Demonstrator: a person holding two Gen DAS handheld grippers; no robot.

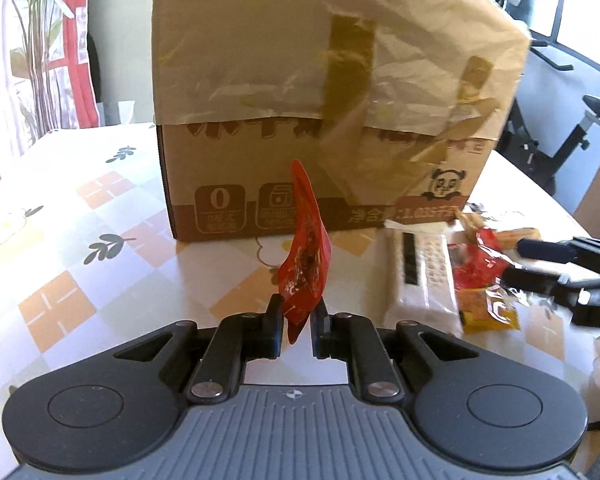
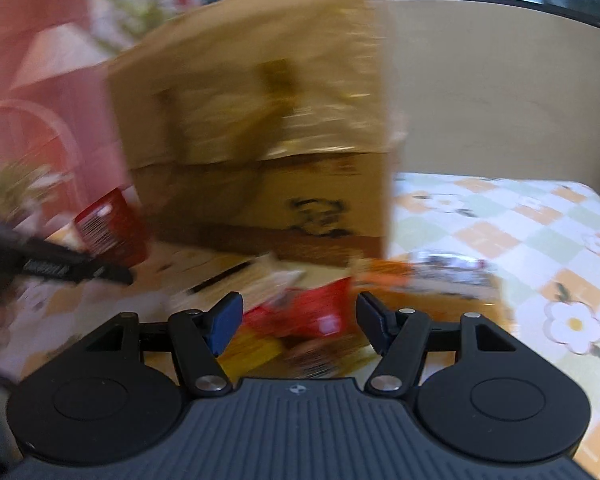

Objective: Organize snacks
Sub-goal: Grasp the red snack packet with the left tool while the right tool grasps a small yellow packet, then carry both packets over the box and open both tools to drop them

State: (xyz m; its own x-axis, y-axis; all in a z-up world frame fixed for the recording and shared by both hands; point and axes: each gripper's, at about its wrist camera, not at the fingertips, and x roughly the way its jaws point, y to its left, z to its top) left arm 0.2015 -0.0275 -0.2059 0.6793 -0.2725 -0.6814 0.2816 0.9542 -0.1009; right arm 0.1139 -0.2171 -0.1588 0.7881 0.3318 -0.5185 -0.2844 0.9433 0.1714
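Note:
My left gripper (image 1: 298, 314) is shut on a red snack packet (image 1: 306, 252), held upright above the table in front of a tall cardboard box (image 1: 324, 128). The packet also shows in the right wrist view (image 2: 110, 232), at the left. My right gripper (image 2: 298, 316) is open, low over a pile of snacks: a red packet (image 2: 312, 314) lies between its fingers and a yellow one (image 2: 252, 354) lies beneath. In the left wrist view the right gripper (image 1: 540, 264) reaches in from the right over that pile (image 1: 480, 276). The right wrist view is motion-blurred.
A white packet with black print (image 1: 418, 276) lies beside the pile. The table has a checked floral cloth (image 1: 84, 216). The box's raised flap (image 1: 340, 40) carries brown tape. An exercise bike (image 1: 568, 140) stands off the table's right side. A plant (image 1: 40, 40) stands at the back left.

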